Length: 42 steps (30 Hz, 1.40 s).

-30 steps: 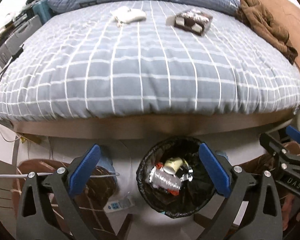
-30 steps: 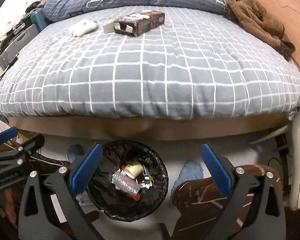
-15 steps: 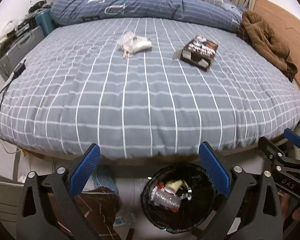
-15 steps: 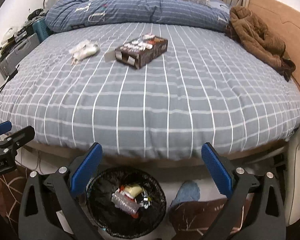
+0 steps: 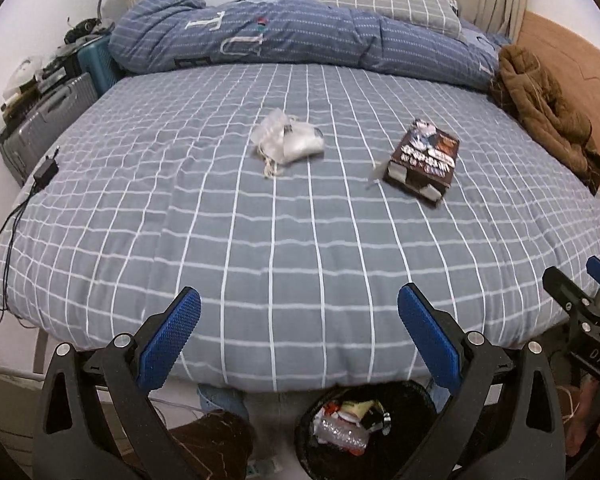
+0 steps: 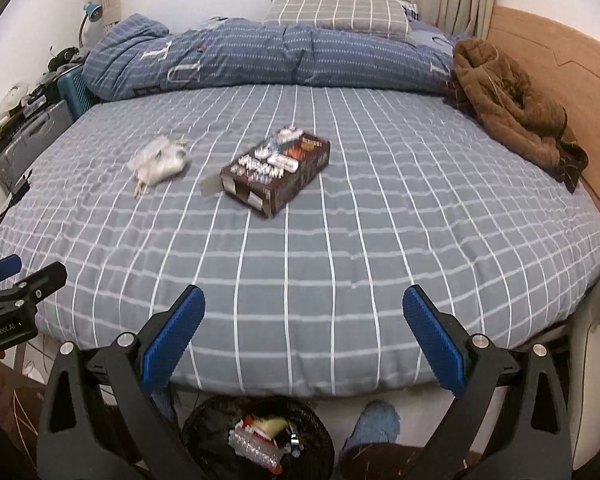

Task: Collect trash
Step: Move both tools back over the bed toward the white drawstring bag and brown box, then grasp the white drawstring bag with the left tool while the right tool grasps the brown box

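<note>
Both the left gripper and right gripper gape empty; bin part-filled, but crumpled plastic bag and brown box remain on the bed

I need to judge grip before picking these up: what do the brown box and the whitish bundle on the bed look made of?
The brown box looks like printed cardboard with a slightly glossy finish: flat faces, sharp edges, an open end flap. The whitish bundle looks like thin crinkled clear plastic around something pale, possibly tissue or cloth; the blur leaves that open. Both lie on the bed, a soft woven checked cover.
</note>
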### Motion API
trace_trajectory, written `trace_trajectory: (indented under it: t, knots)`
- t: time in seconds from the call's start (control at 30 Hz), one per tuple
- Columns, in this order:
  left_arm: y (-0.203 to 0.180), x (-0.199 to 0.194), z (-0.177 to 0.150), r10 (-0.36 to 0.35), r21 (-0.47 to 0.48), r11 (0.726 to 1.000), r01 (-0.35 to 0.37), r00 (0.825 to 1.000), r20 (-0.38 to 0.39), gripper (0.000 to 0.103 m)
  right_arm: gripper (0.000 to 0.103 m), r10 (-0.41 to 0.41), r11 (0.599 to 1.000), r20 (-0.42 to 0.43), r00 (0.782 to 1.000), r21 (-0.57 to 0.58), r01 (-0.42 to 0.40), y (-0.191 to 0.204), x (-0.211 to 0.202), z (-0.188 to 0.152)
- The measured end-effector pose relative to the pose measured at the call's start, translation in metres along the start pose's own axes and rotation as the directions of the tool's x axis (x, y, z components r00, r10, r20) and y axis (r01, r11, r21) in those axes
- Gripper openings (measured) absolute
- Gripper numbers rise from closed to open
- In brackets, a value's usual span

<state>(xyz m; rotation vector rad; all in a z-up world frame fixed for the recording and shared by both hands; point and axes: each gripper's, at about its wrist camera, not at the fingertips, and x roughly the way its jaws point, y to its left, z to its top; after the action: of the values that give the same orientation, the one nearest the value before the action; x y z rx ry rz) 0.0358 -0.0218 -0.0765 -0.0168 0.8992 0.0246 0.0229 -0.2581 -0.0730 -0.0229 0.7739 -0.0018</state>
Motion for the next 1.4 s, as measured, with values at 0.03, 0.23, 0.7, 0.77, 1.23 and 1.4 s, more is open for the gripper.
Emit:
trace_trajectory:
  t: [0.03, 0.23, 0.7, 0.77, 1.23, 1.4]
  knots:
    - [0.001, 0.002, 0.005, 0.001, -0.003, 1.0, -0.001, 1.0, 0.004, 0.097, 0.095, 0.001, 1.0, 0.004, 1.0, 0.0, -0.001, 0.001, 0.0, 0.004]
    - [0.005, 0.013, 0.03, 0.002, -0.01, 1.0, -0.002, 1.0, 0.018, 0.097, 0.095, -0.003, 1.0, 0.022, 1.0, 0.001, 0.003, 0.005, 0.009, 0.032]
    - [0.01, 0.047, 0.081, 0.028, -0.006, 1.0, -0.028, 0.999, 0.036, 0.097, 0.095, -0.016, 0.999, 0.022, 1.0, 0.038, 0.015, 0.003, 0.05, 0.084]
    - [0.012, 0.053, 0.088, 0.029, -0.012, 1.0, -0.029, 0.999, 0.037, 0.097, 0.095, -0.022, 0.999, 0.021, 1.0, 0.04, 0.021, 0.003, 0.056, 0.089]
    - [0.015, 0.118, 0.137, 0.033, -0.003, 0.999, -0.033, 0.999, 0.034, 0.097, 0.095, -0.048, 0.988, -0.041, 0.998, 0.142, 0.054, -0.002, 0.133, 0.13]
    - [0.015, 0.152, 0.153, 0.034, 0.002, 0.999, -0.034, 0.999, 0.022, 0.097, 0.095, -0.033, 0.979, -0.091, 0.995, 0.197, 0.05, -0.003, 0.166, 0.138]
